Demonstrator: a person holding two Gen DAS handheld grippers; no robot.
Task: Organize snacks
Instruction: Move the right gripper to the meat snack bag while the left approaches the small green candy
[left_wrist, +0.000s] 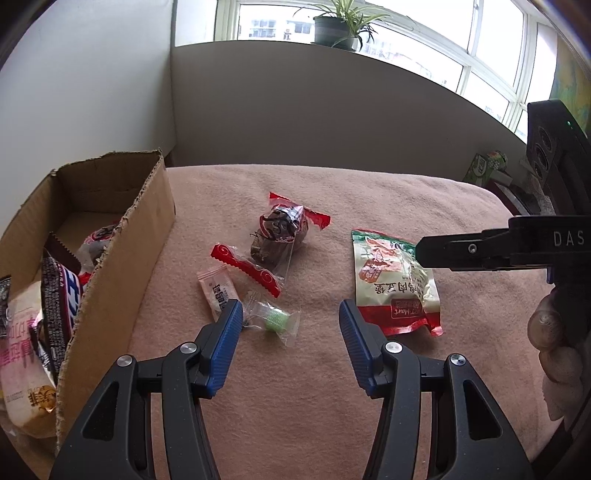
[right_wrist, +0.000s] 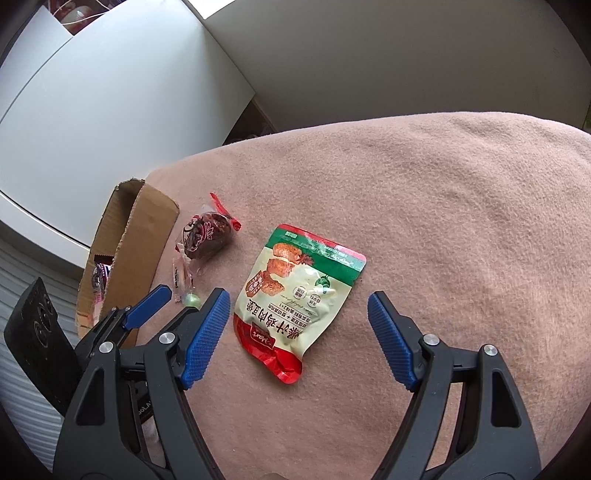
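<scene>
Loose snacks lie on a pink blanket (left_wrist: 295, 387). A green candy in clear wrap (left_wrist: 275, 320) lies just ahead of my open left gripper (left_wrist: 291, 314). Beside it are a small pink sachet (left_wrist: 218, 291) and a dark snack in a clear wrapper with red ends (left_wrist: 277, 236). A green, cream and red pouch (left_wrist: 397, 282) lies to the right; in the right wrist view the pouch (right_wrist: 295, 295) is just ahead of my open, empty right gripper (right_wrist: 299, 306). The right gripper (left_wrist: 424, 253) shows side-on over the pouch in the left view.
A torn cardboard box (left_wrist: 122, 258) at the left holds several packaged snacks (left_wrist: 59, 295); it also shows in the right wrist view (right_wrist: 136, 243). A grey panel (left_wrist: 295, 110) stands behind the blanket. Boxes (left_wrist: 484, 166) sit at the far right.
</scene>
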